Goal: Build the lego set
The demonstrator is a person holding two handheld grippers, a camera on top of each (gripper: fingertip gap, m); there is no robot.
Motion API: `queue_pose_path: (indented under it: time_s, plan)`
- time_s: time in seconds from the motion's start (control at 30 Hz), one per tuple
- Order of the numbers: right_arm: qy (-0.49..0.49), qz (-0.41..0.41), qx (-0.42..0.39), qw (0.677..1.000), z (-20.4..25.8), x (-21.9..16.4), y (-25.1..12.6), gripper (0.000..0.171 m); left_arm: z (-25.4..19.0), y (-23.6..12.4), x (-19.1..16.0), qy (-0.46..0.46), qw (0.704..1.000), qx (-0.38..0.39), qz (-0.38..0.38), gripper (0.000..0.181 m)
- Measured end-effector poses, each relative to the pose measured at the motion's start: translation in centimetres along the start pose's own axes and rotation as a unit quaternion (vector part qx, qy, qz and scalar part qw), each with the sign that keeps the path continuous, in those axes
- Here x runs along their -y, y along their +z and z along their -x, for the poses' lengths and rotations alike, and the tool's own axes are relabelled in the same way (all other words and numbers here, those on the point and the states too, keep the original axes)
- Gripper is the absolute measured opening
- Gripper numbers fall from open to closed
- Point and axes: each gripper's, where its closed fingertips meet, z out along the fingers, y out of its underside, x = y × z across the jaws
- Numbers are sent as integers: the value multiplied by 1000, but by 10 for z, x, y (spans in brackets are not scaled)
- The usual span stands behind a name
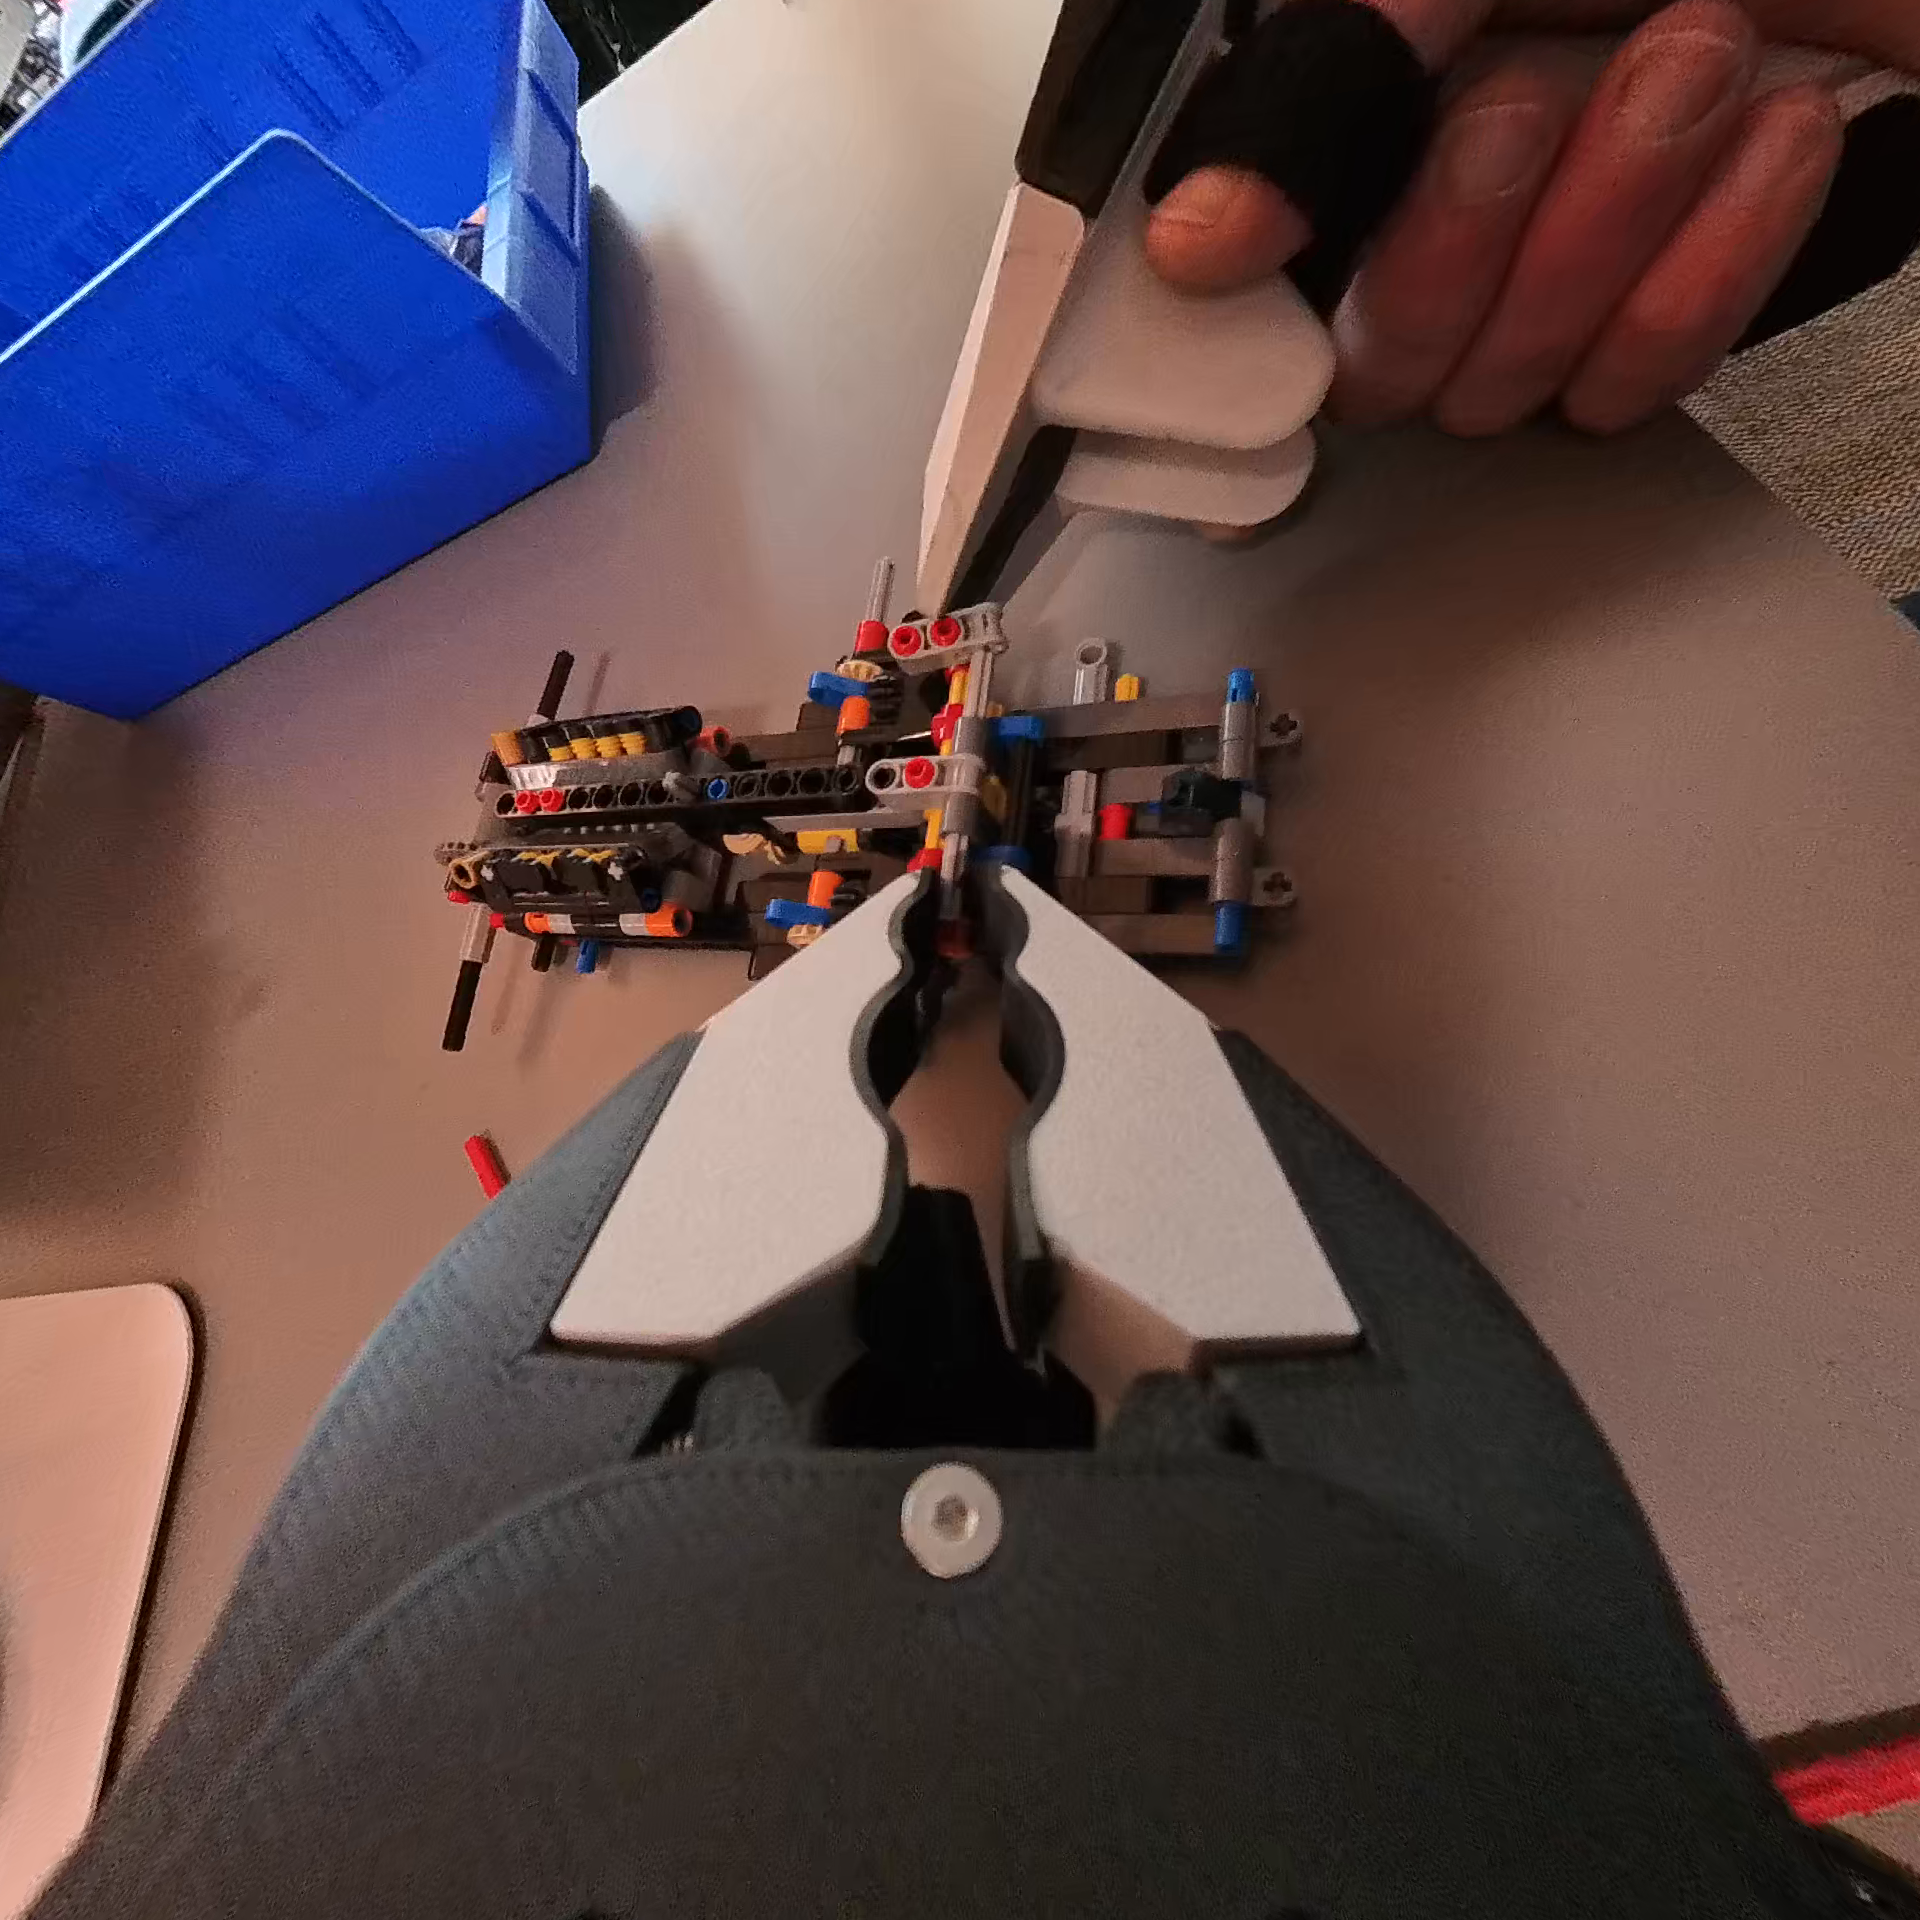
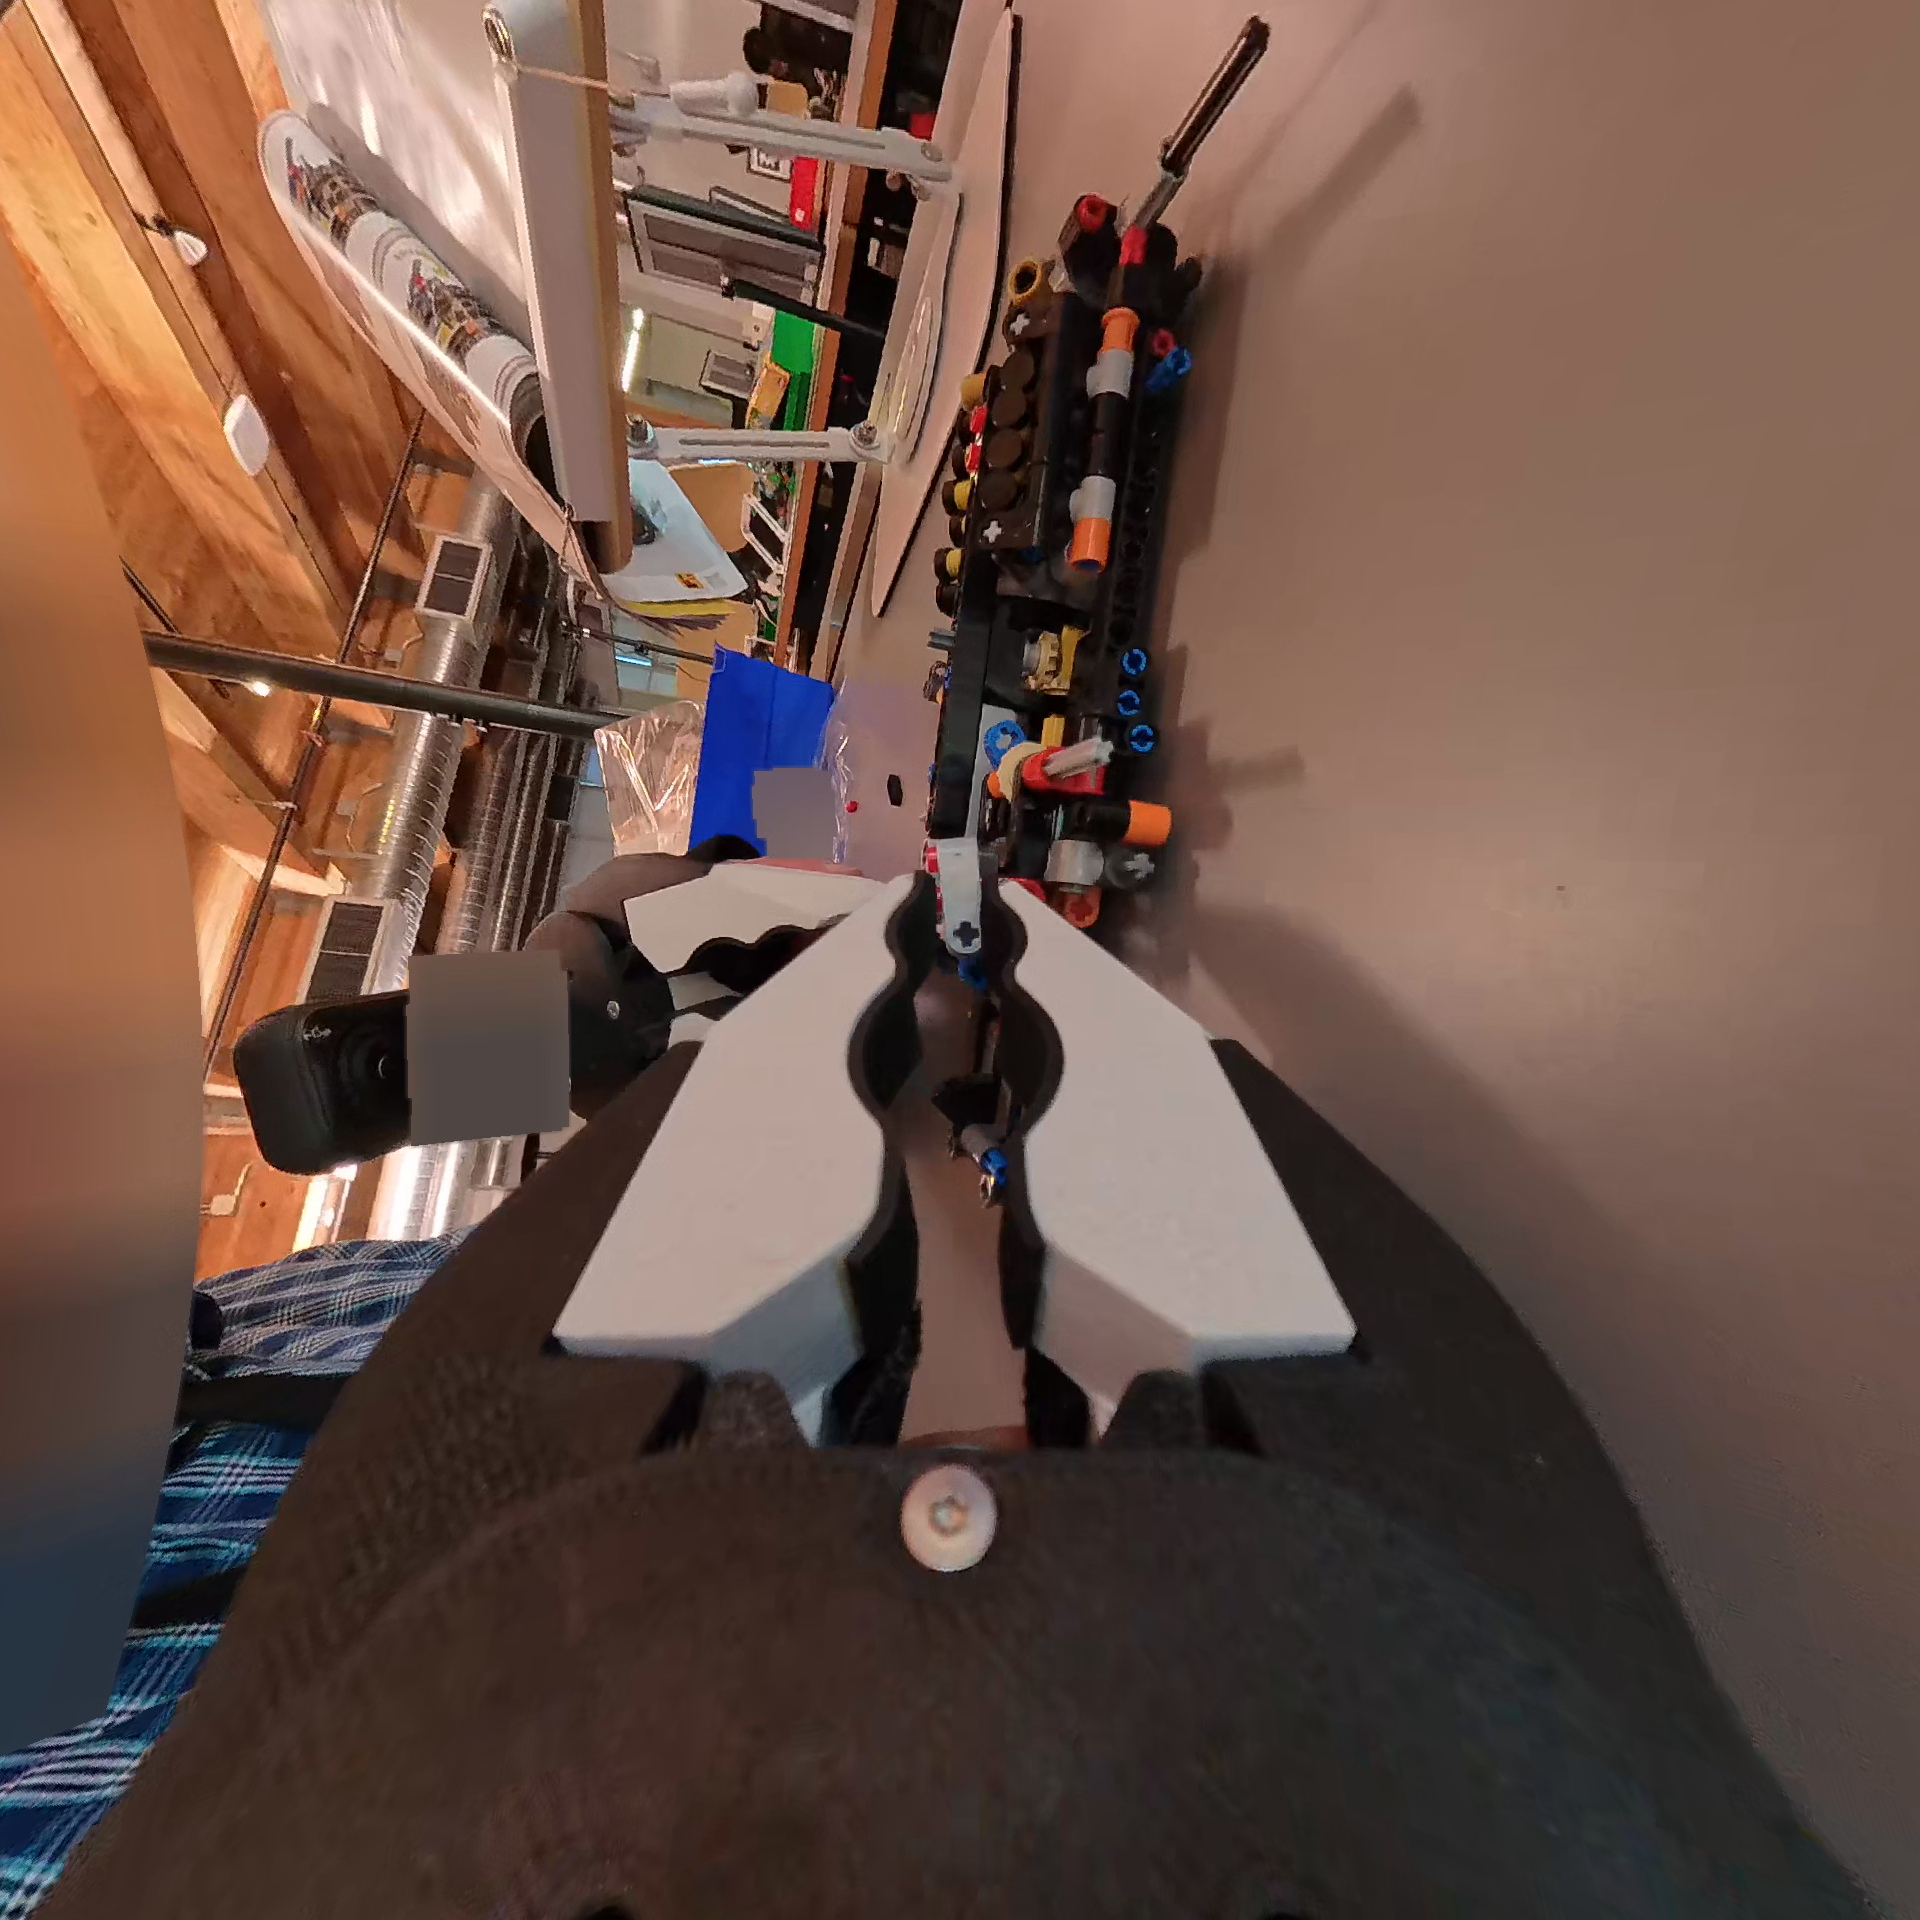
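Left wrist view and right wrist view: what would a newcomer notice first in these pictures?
The colourful lego model lies in the middle of the pale table, and both grippers pinch it from opposite sides: the left gripper at its near edge, the right gripper on a light grey connector. A big blue bin stands at the far left.

In your left wrist view, the lego model (image 1: 862, 821) lies mid-frame on the table (image 1: 1507, 1039). The bin (image 1: 270, 343) stands at upper left, a loose pin (image 1: 481, 1162) lies at lower left of the model, and your hand (image 1: 1558, 229) sits at upper right.
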Motion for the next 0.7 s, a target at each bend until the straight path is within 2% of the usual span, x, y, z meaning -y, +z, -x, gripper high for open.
queue_pose_path:
  time_s: [0.3, 0.7]
  plan:
    - [12, -30, -16, 999, -4, 2, 1, 0, -1, 0, 0, 6, 1000, 8, -7, 7]
    - [-67, -28, -56, 996, -5, -1, -1, 0, -1, 0, -1, 8, 1000, 14, -8, 7]
